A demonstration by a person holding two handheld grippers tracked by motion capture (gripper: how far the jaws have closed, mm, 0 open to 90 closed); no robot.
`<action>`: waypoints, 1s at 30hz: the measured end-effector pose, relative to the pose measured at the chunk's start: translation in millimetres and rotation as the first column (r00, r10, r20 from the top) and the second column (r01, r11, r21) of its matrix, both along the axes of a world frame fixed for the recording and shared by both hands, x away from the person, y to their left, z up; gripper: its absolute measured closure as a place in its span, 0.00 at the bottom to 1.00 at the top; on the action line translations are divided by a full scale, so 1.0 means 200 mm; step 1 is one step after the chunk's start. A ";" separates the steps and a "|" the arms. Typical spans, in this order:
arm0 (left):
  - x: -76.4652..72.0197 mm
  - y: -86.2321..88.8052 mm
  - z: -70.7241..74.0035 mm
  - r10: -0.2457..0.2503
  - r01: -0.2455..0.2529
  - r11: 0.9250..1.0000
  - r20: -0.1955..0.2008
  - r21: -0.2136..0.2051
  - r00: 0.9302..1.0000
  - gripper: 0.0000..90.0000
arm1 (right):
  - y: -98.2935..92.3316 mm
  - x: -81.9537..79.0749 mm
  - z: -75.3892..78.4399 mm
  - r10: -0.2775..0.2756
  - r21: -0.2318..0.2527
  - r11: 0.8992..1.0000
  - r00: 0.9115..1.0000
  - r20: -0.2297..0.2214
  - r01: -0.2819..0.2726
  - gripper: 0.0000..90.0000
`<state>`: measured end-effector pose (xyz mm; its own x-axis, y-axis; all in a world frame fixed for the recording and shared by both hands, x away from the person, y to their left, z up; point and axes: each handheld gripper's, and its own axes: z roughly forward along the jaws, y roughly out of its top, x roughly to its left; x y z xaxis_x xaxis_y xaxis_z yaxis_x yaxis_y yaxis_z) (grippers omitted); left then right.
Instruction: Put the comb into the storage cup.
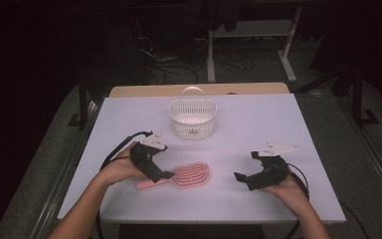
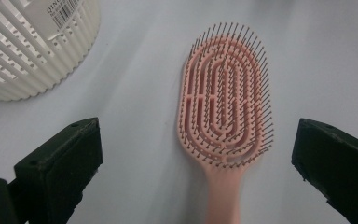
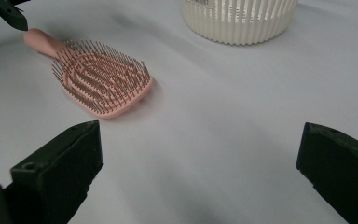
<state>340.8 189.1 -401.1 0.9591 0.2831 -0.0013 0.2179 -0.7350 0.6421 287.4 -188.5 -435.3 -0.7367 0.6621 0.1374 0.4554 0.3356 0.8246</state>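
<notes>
Left gripper [image 1: 166,174] held over hairbrush [image 1: 191,175] handle, jaws spread wide, nothing pinched. Hairbrush flat on table [image 1: 258,119], bristles up, near basket [image 1: 193,118]. Step judged: reach for handle; closing needed next. Right gripper [image 1: 239,179] spread, idle.

Between my left gripper's [image 2: 191,172] black fingers [image 2: 58,163] lies a salmon-pink hairbrush [image 2: 226,102], its looped ribs the same pink and its bristles dark and thin. Beyond my left finger stands a cream-white basket [image 2: 28,46] with slatted ribbing and a barcode label. The table [image 2: 135,93] beneath is pale lavender-white.
</notes>
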 end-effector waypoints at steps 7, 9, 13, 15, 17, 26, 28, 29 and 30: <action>0.00 0.01 -0.01 -0.005 0.006 0.999 -0.009 0.035 1.000 0.04 | 0.00 0.00 0.00 0.001 0.000 1.000 1.000 0.000 -0.001 0.00; 0.00 0.01 -0.01 -0.010 0.011 0.999 -0.018 0.045 1.000 0.04 | 0.00 0.00 0.00 0.001 0.000 1.000 1.000 0.001 -0.001 0.00; 0.00 0.01 -0.01 -0.016 0.018 0.997 -0.023 0.074 1.000 0.05 | 0.00 0.00 0.00 0.002 -0.001 1.000 1.000 0.002 -0.002 0.00; -0.01 0.01 -0.01 -0.017 0.019 0.996 -0.026 0.090 1.000 0.05 | 0.00 0.00 0.00 0.003 -0.001 1.000 1.000 0.002 -0.003 0.00; -0.01 0.01 -0.02 -0.022 0.024 0.994 -0.026 0.102 0.999 0.05 | 0.00 0.00 0.00 0.001 -0.001 1.000 1.000 0.001 -0.001 0.00; -0.02 -0.01 -0.03 -0.035 0.040 0.989 -0.033 0.145 0.999 0.07 | 0.00 0.00 0.00 -0.001 0.002 1.000 1.000 0.003 0.001 0.00; -0.02 -0.01 -0.03 -0.037 0.042 0.987 -0.036 0.152 0.999 0.08 | 0.00 0.00 0.00 0.000 0.002 1.000 1.000 0.003 0.000 0.00; -0.02 -0.01 -0.03 -0.038 0.043 0.986 -0.036 0.160 0.999 0.08 | 0.00 0.00 0.00 0.000 0.002 1.000 1.000 0.004 0.000 0.00; -0.02 -0.01 -0.03 -0.039 0.044 0.985 -0.034 0.165 0.999 0.08 | 0.00 0.00 0.00 0.000 0.002 1.000 1.000 0.004 0.000 0.00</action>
